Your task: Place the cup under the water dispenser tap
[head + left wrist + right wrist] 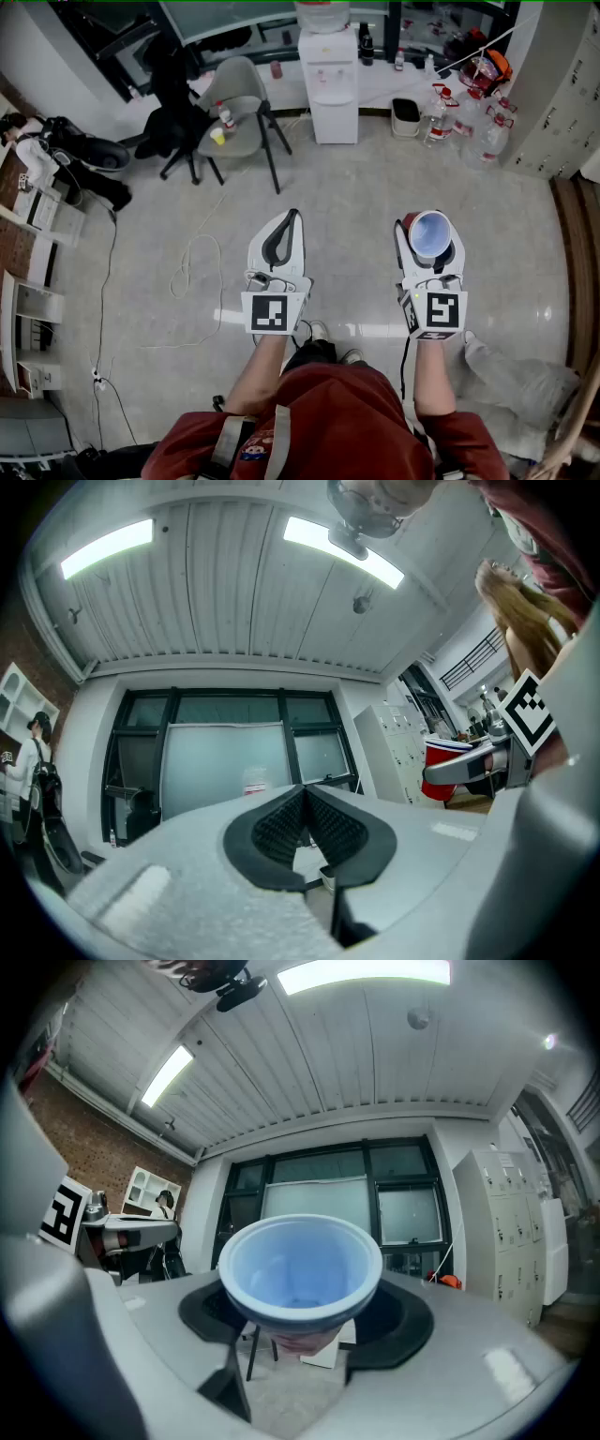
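A red cup [429, 234] with a pale blue-white inside stands upright between the jaws of my right gripper [429, 246], which is shut on it. In the right gripper view the cup [300, 1279] fills the middle, rim up. The left gripper view catches the same cup [442, 767] at its right edge. My left gripper [279, 242] is shut with nothing in it, its black pads [281, 832] meeting. The white water dispenser [333, 82] stands far ahead against the back wall, a bottle on top; both grippers are well short of it.
A grey chair [239, 117] with small items on its seat stands left of the dispenser. Large water bottles [483, 131] and a small bin [406, 117] sit to its right. A cable [192, 267] lies on the floor at left. Shelves [28, 281] line the left edge.
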{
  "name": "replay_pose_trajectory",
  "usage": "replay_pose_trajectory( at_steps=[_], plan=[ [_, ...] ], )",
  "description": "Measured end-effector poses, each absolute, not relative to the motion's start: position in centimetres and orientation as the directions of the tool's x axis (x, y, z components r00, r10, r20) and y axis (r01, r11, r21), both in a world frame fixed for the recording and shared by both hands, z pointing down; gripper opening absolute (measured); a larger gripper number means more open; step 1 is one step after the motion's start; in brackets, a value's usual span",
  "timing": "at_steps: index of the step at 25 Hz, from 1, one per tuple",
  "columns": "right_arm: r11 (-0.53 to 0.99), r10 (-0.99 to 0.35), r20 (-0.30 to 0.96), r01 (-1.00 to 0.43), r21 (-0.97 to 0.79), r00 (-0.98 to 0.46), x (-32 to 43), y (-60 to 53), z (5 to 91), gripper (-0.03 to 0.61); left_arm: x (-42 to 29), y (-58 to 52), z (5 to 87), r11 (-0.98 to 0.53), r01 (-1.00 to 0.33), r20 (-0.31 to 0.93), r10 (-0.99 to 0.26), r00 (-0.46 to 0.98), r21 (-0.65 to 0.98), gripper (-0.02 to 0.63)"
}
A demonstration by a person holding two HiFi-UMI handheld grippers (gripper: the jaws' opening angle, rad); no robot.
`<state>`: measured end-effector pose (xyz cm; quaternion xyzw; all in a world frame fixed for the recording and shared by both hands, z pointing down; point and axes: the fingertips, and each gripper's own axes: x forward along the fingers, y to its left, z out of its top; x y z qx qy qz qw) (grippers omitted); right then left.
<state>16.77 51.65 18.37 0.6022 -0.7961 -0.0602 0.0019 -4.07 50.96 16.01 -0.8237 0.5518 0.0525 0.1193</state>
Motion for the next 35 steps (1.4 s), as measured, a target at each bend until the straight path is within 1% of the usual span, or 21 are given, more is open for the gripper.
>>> replay_pose_trajectory(
  at_steps=[12, 23, 28, 35],
  plan=[
    [0.297, -0.95, -0.059, -0.945, 0.135, -0.307, 10.7, 46.6, 18.3, 0.295, -9.1, 46.7, 16.1, -0.357, -0.926, -0.243, -0.894, 0.376, -0.121, 0.0],
    [0.341, -0.94, 0.028, -0.923, 0.176, -0.341, 3.6, 41.5, 21.3, 0.301, -16.0, 42.0, 18.5, -0.33, -0.94, -0.225, -0.912, 0.342, -0.089, 0.0],
    [0.34, -0.94, 0.048, -0.924, 0.175, -0.337, 1.2, 39.9, 22.0, 0.301, -18.6, 40.4, 18.8, -0.332, -0.939, -0.221, -0.913, 0.343, -0.088, 0.0],
    [0.343, -0.939, 0.061, -0.924, 0.17, -0.338, 1.2, 37.1, 23.3, 0.302, -18.3, 37.8, 19.8, -0.343, -0.935, -0.204, -0.913, 0.354, -0.088, 0.0]
  ],
)
